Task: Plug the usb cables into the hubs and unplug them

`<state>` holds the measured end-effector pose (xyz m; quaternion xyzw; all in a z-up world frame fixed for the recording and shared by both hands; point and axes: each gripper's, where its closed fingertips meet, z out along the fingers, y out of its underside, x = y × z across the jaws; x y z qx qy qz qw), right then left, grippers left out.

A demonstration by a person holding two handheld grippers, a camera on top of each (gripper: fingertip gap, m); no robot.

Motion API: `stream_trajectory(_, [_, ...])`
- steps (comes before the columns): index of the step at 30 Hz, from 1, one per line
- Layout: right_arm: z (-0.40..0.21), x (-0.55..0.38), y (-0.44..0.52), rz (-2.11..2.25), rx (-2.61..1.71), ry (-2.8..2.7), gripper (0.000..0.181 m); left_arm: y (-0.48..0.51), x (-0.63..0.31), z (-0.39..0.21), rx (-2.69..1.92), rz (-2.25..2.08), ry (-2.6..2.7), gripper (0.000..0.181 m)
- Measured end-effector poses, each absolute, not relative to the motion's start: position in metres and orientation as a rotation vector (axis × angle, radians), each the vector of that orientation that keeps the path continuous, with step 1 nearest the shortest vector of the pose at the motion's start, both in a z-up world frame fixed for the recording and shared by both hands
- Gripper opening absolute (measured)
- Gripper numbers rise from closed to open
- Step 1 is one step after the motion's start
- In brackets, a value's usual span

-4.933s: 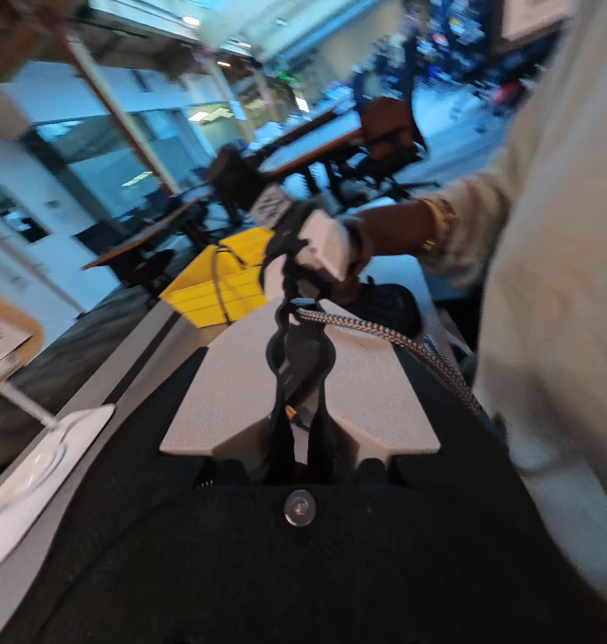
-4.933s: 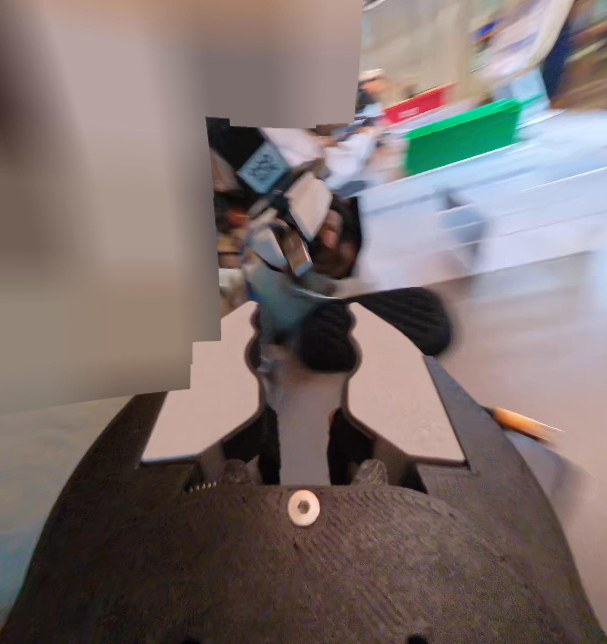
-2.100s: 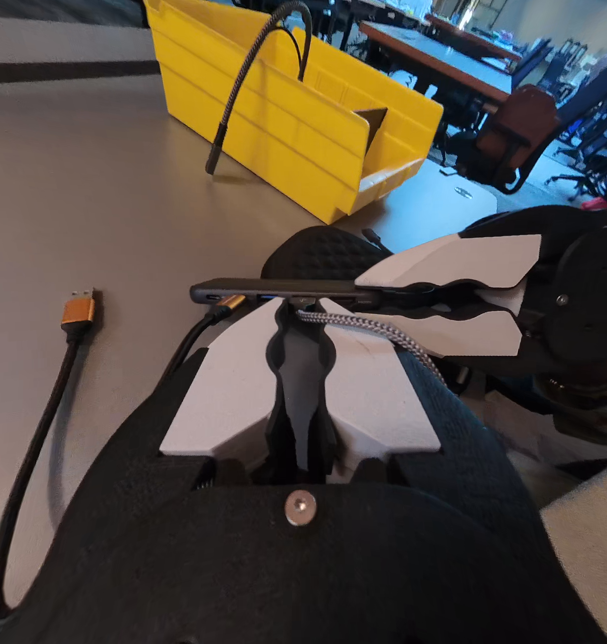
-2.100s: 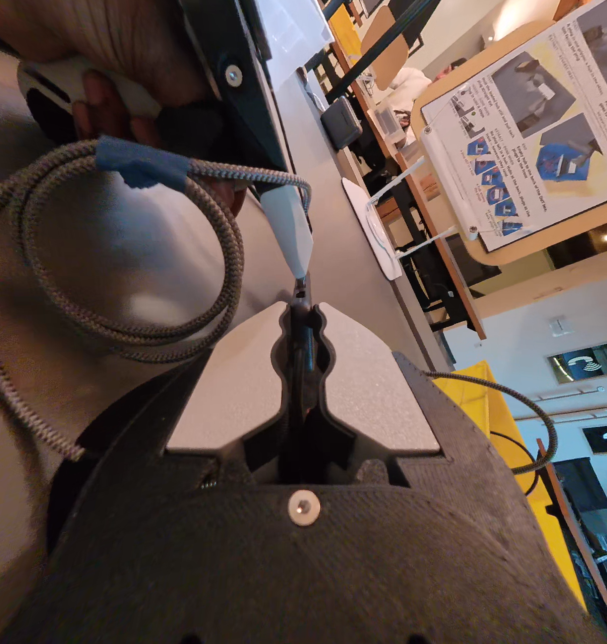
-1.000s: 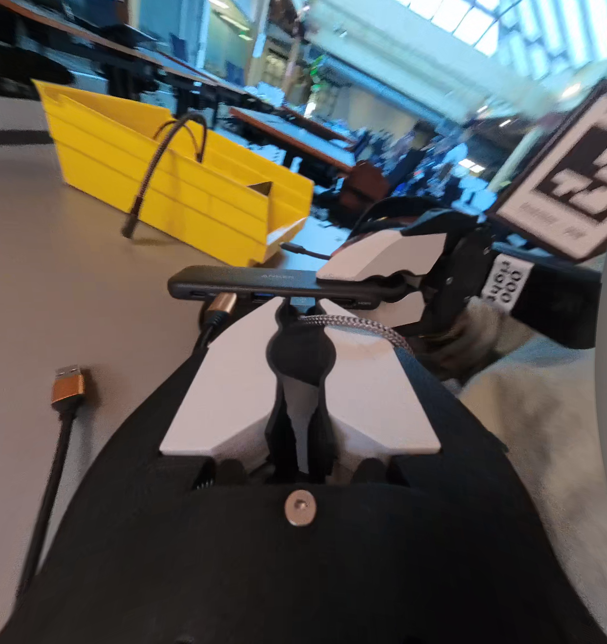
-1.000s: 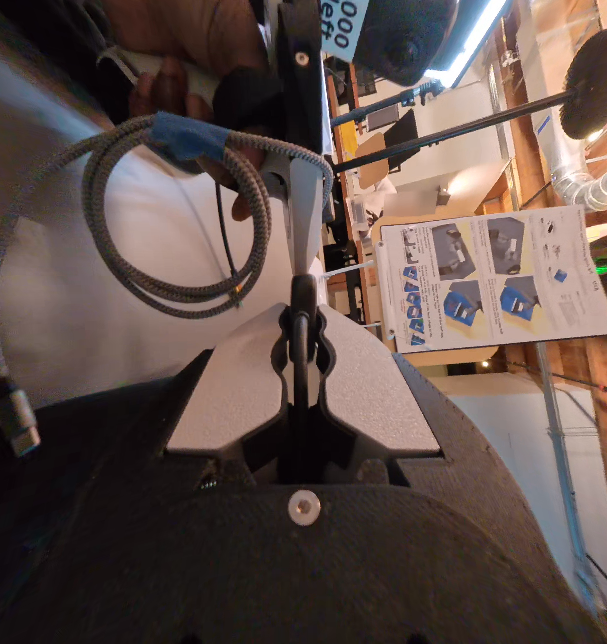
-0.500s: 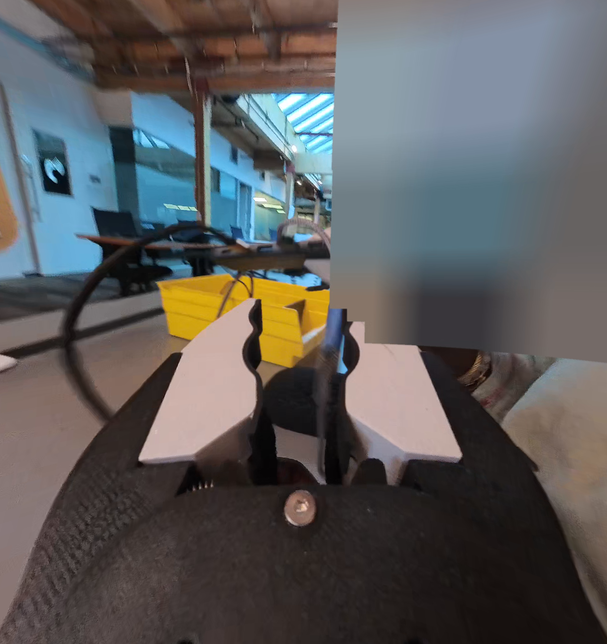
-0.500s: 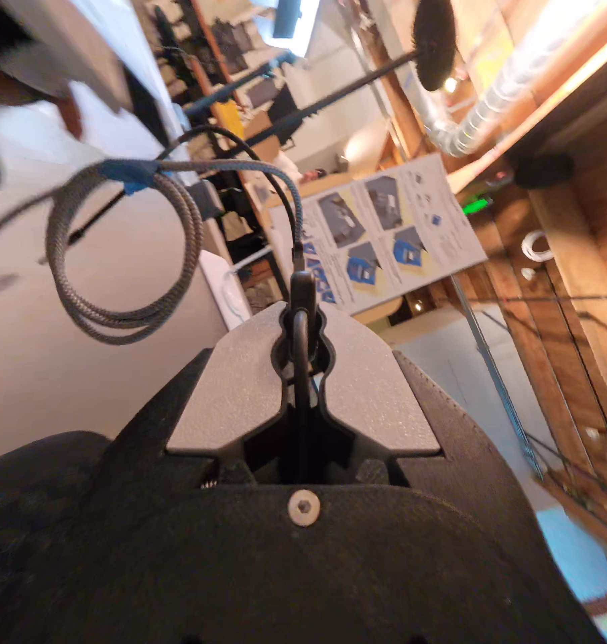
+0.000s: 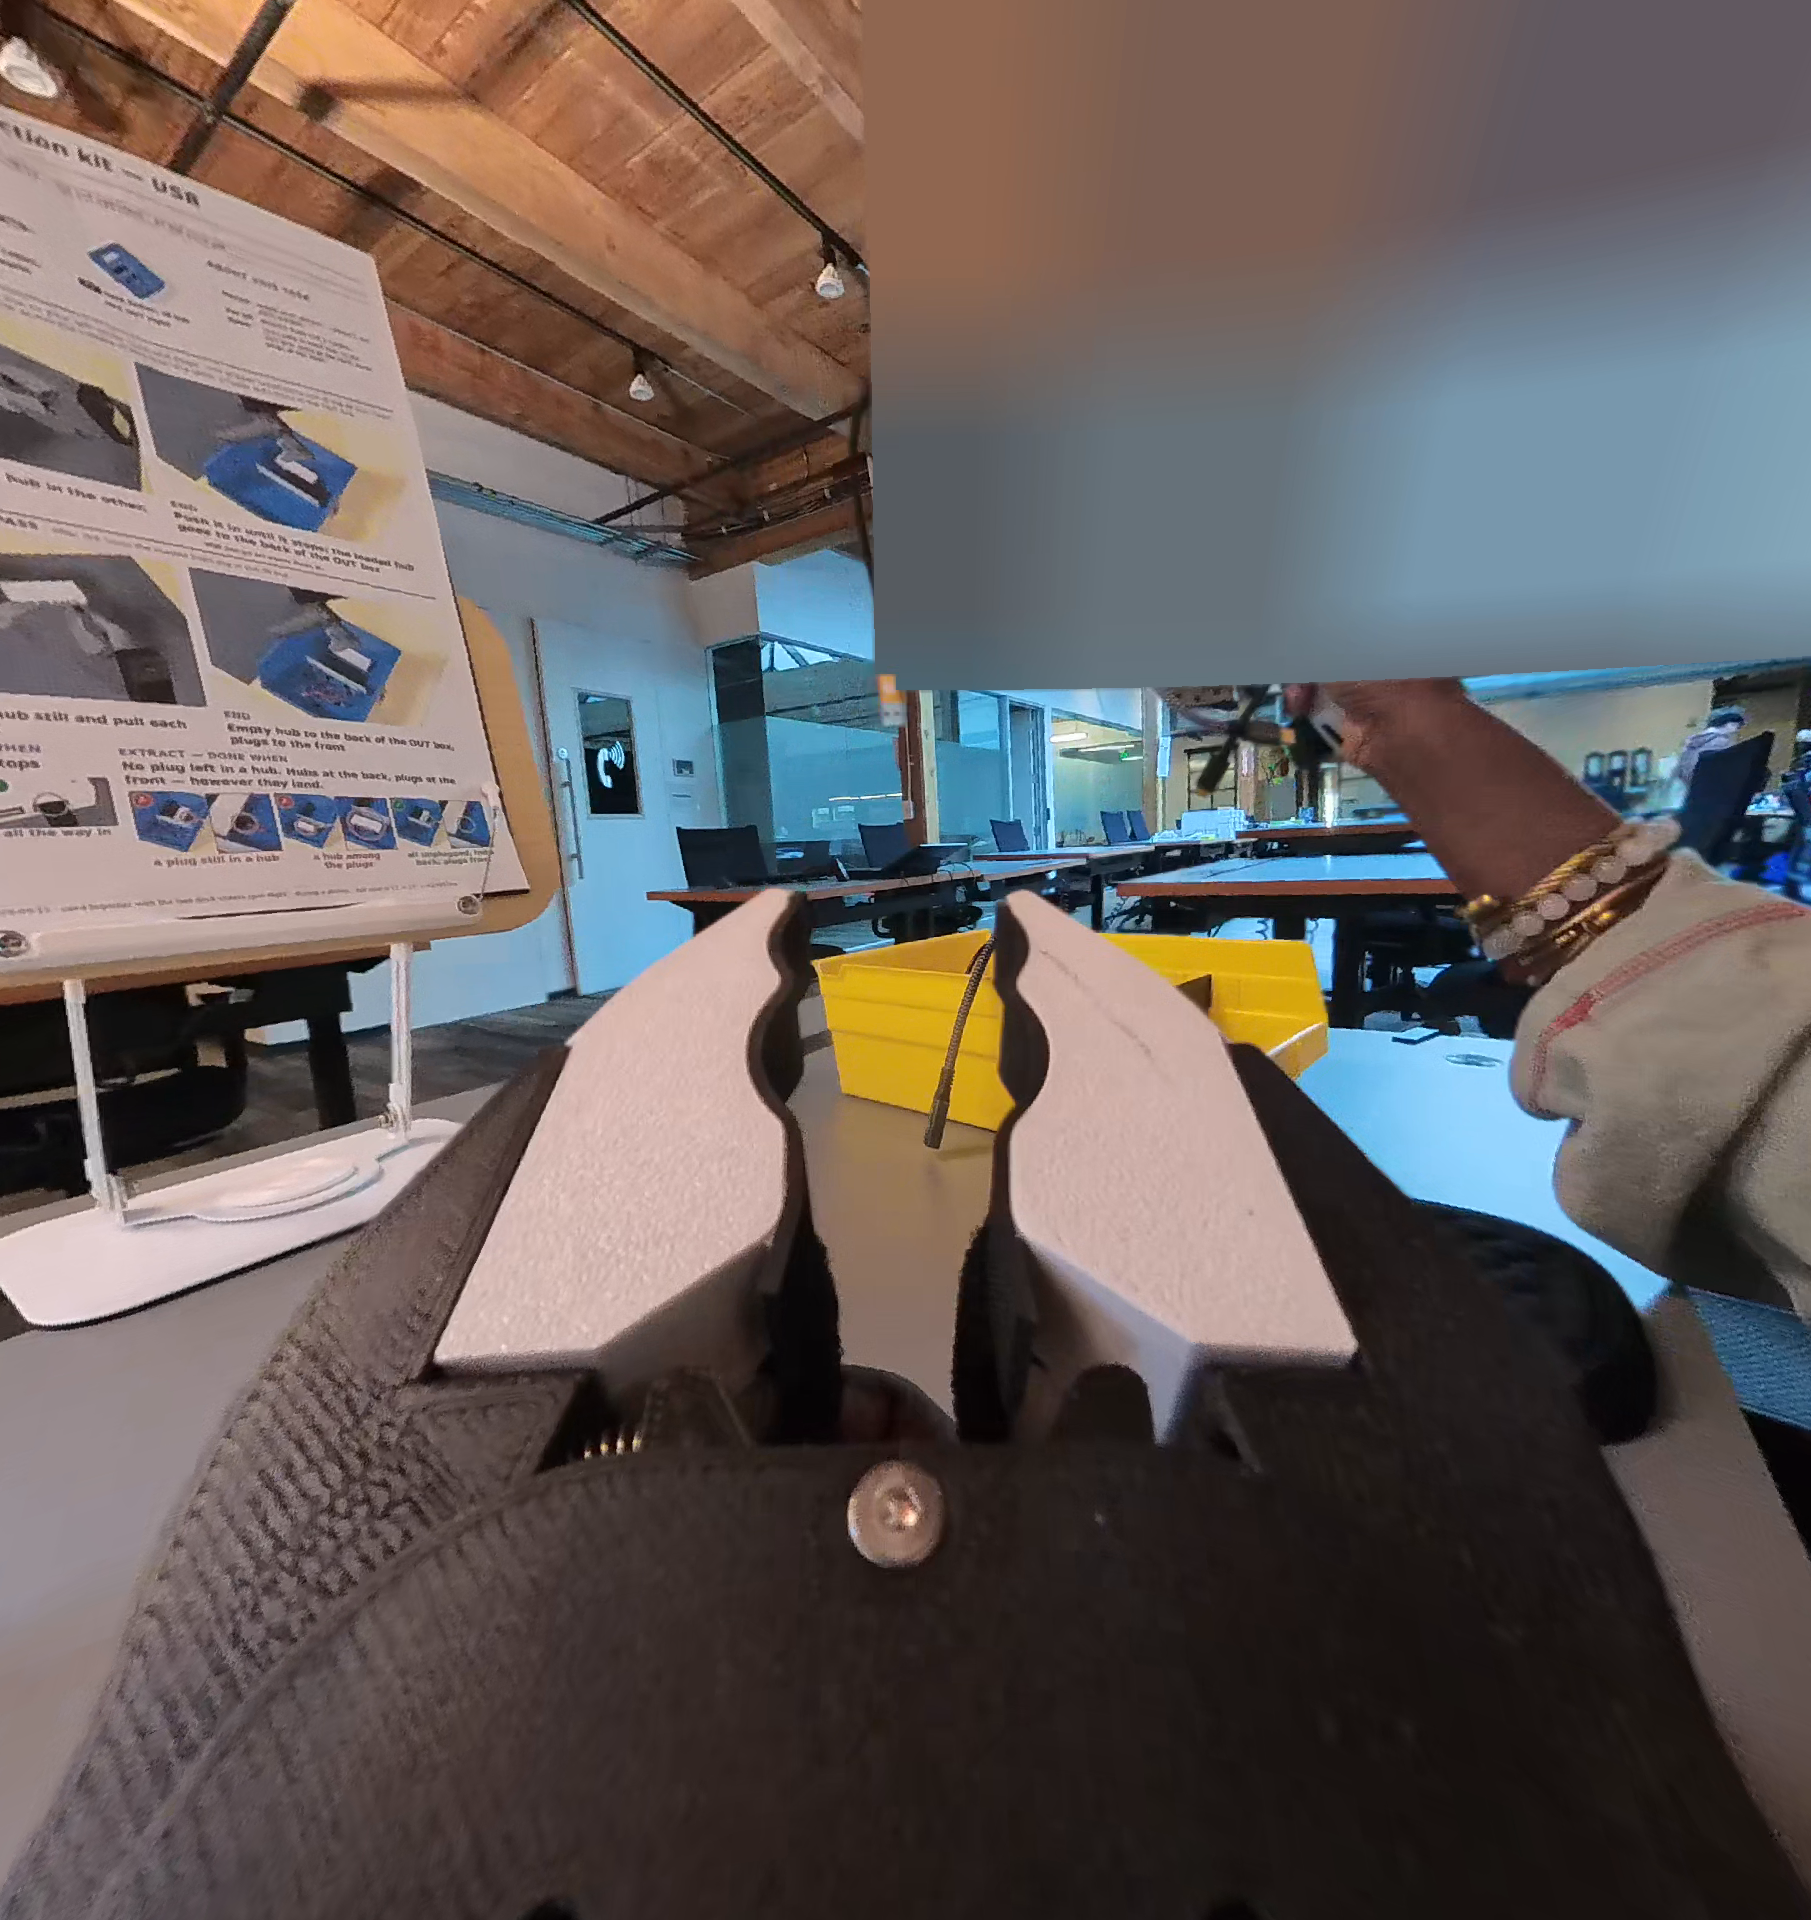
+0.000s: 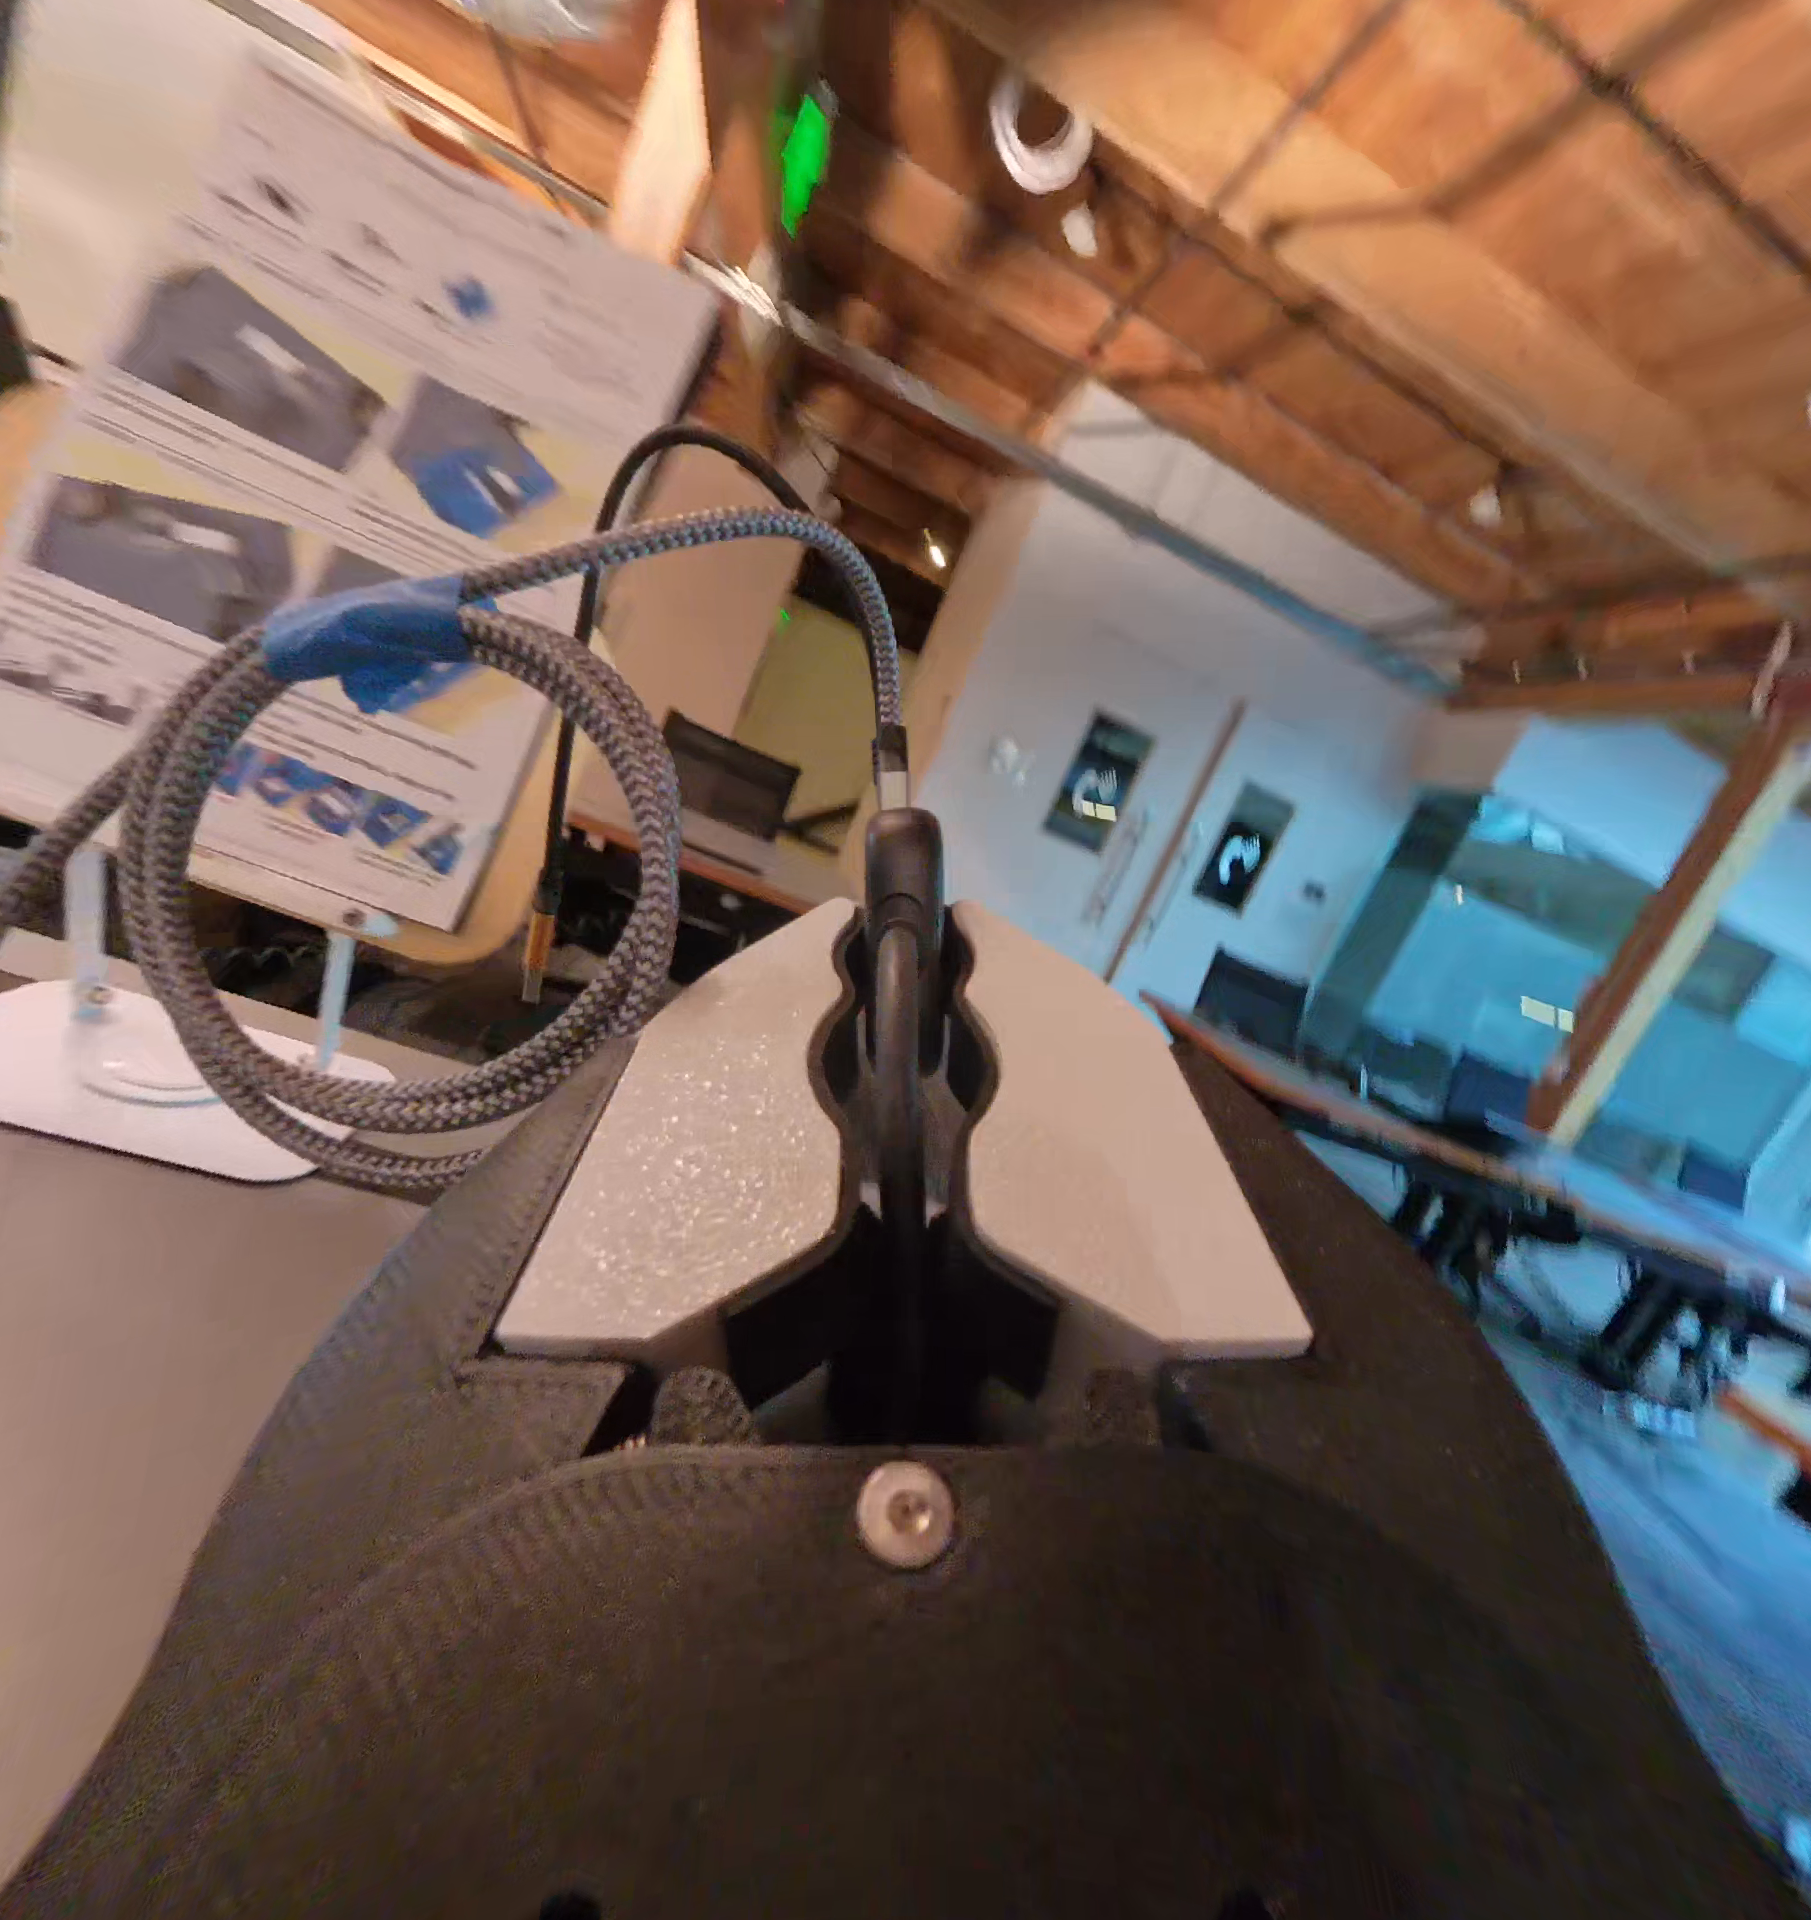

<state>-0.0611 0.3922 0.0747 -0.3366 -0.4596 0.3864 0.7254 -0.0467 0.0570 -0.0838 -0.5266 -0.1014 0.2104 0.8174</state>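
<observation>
The right hand-held gripper (image 10: 901,914) pinches the hub (image 10: 903,862) high above the counter (image 10: 101,1299), its braided cable (image 10: 527,1081) dangling plugged in. The left hand-held gripper (image 9: 896,935) gapes empty. That swinging loop could wrench the plug or snag.

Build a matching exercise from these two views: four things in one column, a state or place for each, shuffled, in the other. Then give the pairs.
Things:
1. left gripper
2. right gripper
3. yellow bin
4. braided grey cable

States or places:
A. looped, wrapped with blue tape, plugged into the hub's upper end
B. jaws shut on a dark hub, held up in the air
C. jaws apart, nothing between them
D. on the table beyond the open jaws, a thin cable hanging over its wall

Pairs: 1-C, 2-B, 3-D, 4-A
</observation>
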Motion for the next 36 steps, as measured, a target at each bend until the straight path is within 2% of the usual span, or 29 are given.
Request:
stream_trajectory(7, [0.006, -0.082, 0.471, 0.828, -1.138, -1.008, 0.012, 0.058, -0.048, -0.085, -1.126, 0.492, -0.203, 0.034])
stream_trajectory(14, [-0.03, -0.106, 0.493, 0.917, -1.264, -1.048, 0.012, 0.059, -0.049, -0.085, -1.123, 0.495, -0.199, 0.034])
stream_trajectory(21, [-0.087, -0.129, 0.504, 0.697, -1.365, -1.366, 0.012, 0.061, -0.049, -0.087, -1.133, 0.488, -0.2, 0.034])
stream_trajectory(29, [-0.073, -0.153, 0.467, 0.894, -1.17, -1.494, 0.031, 0.062, -0.05, -0.088, -1.136, 0.488, -0.201, 0.034])
stream_trajectory(36, [-0.05, -0.101, 0.418, 1.03, -1.059, -1.462, 0.035, 0.061, -0.049, -0.085, -1.12, 0.487, -0.199, 0.035])
